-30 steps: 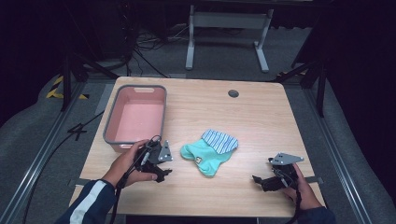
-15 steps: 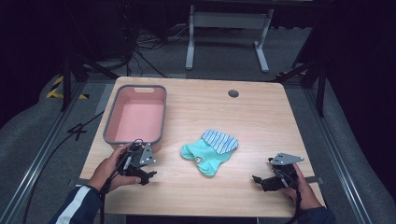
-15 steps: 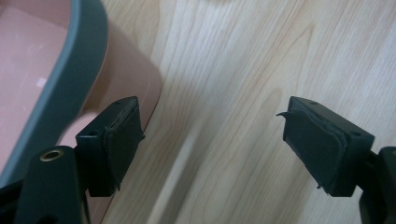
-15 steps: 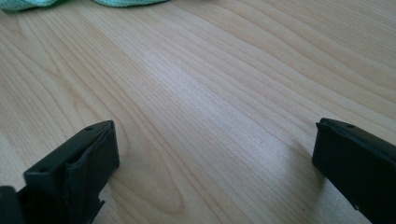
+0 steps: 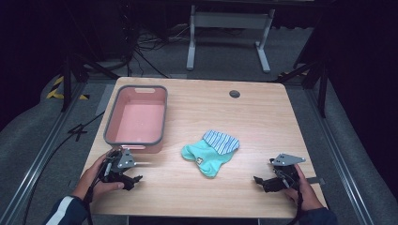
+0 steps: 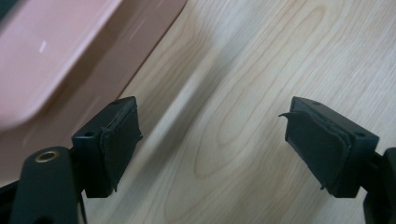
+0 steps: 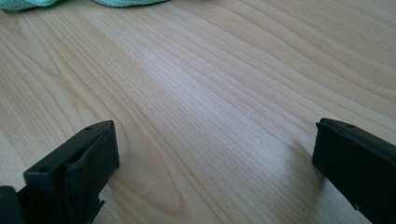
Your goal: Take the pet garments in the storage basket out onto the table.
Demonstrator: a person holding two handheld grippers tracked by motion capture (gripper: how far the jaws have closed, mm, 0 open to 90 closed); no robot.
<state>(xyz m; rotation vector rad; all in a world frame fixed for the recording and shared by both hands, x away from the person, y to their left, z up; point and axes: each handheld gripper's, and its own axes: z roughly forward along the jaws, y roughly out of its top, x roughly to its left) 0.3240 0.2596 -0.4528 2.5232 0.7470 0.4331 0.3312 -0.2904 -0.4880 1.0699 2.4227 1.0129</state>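
A mint-green sock (image 5: 206, 158) lies mid-table with a blue-and-white striped sock (image 5: 224, 141) overlapping its far end. A pink tub (image 5: 109, 123) with a grey rim stands empty at the back left. My left gripper (image 5: 136, 172) rests low at the front left, just in front of the tub's near wall and well left of the socks. In the left gripper view it (image 6: 210, 112) is open over bare wood, with the tub (image 6: 46, 56) at the upper left. My right gripper (image 5: 264, 172) sits at the front right, open (image 7: 215, 126) with nothing between its pads; the mint sock's edge (image 7: 130, 2) lies ahead.
The wooden table (image 5: 263, 122) has a dark round grommet (image 5: 234, 93) near its back edge. Both hands are close to the front edge. A metal stand (image 5: 225, 28) and cables lie on the floor beyond the table.
My left gripper has moved left and toward the front edge, away from the socks, ending in front of the tub. The right gripper and the socks have not moved.
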